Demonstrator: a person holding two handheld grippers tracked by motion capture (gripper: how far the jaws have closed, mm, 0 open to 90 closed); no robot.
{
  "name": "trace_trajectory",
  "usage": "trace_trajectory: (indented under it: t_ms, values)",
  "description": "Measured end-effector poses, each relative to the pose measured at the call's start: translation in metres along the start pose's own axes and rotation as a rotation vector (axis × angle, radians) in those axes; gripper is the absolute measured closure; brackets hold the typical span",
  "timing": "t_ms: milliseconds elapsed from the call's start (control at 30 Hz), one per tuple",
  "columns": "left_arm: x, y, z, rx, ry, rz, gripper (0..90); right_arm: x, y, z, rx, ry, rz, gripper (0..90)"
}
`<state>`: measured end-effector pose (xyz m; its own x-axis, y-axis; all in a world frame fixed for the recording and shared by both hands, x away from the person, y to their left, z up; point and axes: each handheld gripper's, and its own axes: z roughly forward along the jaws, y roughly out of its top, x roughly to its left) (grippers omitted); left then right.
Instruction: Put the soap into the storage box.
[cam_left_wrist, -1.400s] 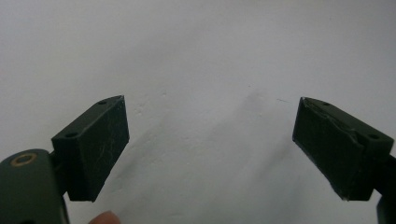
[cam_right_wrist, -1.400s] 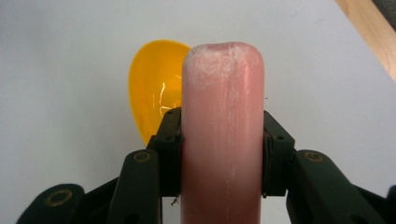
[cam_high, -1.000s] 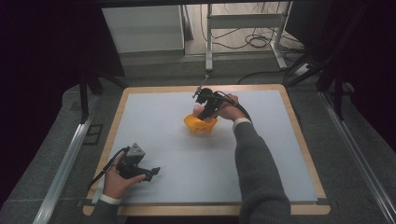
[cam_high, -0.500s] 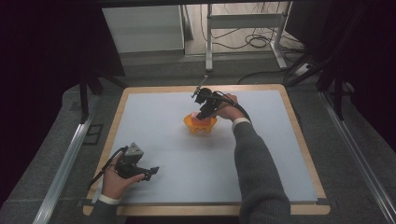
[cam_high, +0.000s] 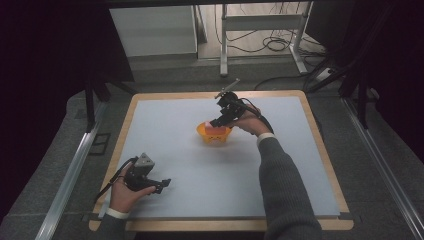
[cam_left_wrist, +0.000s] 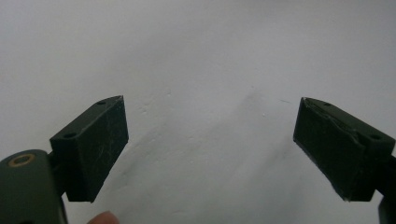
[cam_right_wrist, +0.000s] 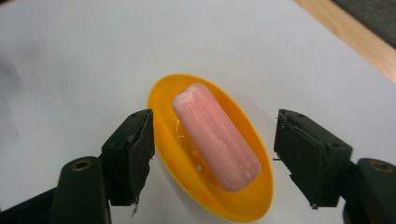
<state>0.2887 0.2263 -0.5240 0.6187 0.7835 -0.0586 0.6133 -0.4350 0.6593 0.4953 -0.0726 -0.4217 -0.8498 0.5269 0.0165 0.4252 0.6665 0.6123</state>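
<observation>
Near the middle of the table (cam_high: 165, 130), a bit toward its far edge, sits a small yellow-orange bowl (cam_high: 214, 135) on the pale grey-white surface. In the right gripper view the bowl (cam_right_wrist: 163, 135) looks oval, w/ a pink sausage-shaped piece (cam_right_wrist: 215, 135) lying lengthwise inside it, resting on the bowl's floor & reaching close to both ends.

The right gripper (cam_high: 216, 121) hangs just over the bowl's far side, angled down toward it, held by the right hand (cam_high: 248, 121); a dark grey sleeve (cam_high: 282, 185) runs back to the bottom of the high view. In its own view the right gripper (cam_right_wrist: 212, 156) has its jaws spread wide — one on each side of the bowl, neither touching the bowl or the pink piece. Nothing is gripped.

At the near left corner of the table, well apart from the bowl, the left hand (cam_high: 125, 192) rests on the surface holding the left gripper (cam_high: 162, 184), which points toward the table's middle. A grey three-cornered plate sits on top of it & a cable loops off to its left. In the left gripper view the left gripper (cam_left_wrist: 212, 149) has its jaws wide apart — bare white tabletop between them. A fingertip (cam_left_wrist: 103, 218) peeks in at the bottom edge.

The table has a light wood border (cam_high: 320, 135); beyond it lie grey floor, metal rails, and a tangle of cables (cam_high: 270, 42) under a far desk.
</observation>
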Motion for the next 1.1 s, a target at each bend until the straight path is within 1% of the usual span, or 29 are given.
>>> trace_trajectory:
  t_ms: [100,167,200,233,300,333,367,400,433,533,600,633,867,1000,1100]
  values:
    - [-0.001,-0.001,0.000,0.000,0.002,0.001,10.7,0.003,-0.009,-0.008,-0.058,-0.037,0.030,24.4]
    - [-0.001,-0.001,-0.001,-0.001,0.003,0.002,10.6,0.005,-0.015,-0.013,-0.088,-0.035,0.045,23.6]
    - [-0.001,-0.001,-0.001,-0.002,0.005,0.002,10.7,0.006,-0.018,-0.016,-0.104,-0.043,0.058,23.0]
    - [-0.001,-0.001,-0.002,-0.003,0.007,0.001,10.7,0.007,-0.023,-0.019,-0.118,-0.056,0.066,23.0]
    - [-0.002,-0.002,-0.004,-0.006,0.007,0.000,10.7,0.010,-0.035,-0.025,-0.142,-0.071,0.096,23.0]
    - [-0.002,-0.002,-0.005,-0.013,0.006,-0.004,10.7,0.011,-0.039,-0.028,-0.147,-0.080,0.101,23.0]
    - [-0.002,-0.002,-0.005,-0.015,0.007,-0.006,10.7,0.012,-0.048,-0.031,-0.156,-0.095,0.111,23.0]
    - [-0.002,-0.003,-0.006,-0.018,0.010,-0.007,10.7,0.014,-0.060,-0.037,-0.161,-0.111,0.128,22.8]
    - [-0.003,-0.003,-0.006,-0.021,0.012,-0.009,10.7,0.014,-0.060,-0.037,-0.161,-0.111,0.128,22.8]
    - [-0.003,-0.003,-0.005,-0.019,0.015,-0.008,10.7,0.016,-0.085,-0.046,-0.176,-0.136,0.152,22.7]
    - [-0.004,-0.003,-0.005,-0.019,0.012,-0.009,10.7,0.017,-0.099,-0.051,-0.178,-0.155,0.163,22.5]
    - [-0.004,-0.003,-0.005,-0.021,0.012,-0.011,10.7,0.018,-0.110,-0.055,-0.186,-0.165,0.163,22.4]
    - [-0.005,-0.003,-0.005,-0.021,0.012,-0.016,10.7,0.024,-0.166,-0.070,-0.221,-0.200,0.215,21.4]
    - [-0.006,-0.003,-0.003,-0.014,0.013,-0.014,10.7,0.027,-0.189,-0.074,-0.228,-0.204,0.246,20.5]
    - [-0.006,-0.003,-0.002,-0.011,0.014,-0.012,10.7,0.029,-0.204,-0.077,-0.229,-0.215,0.261,20.0]
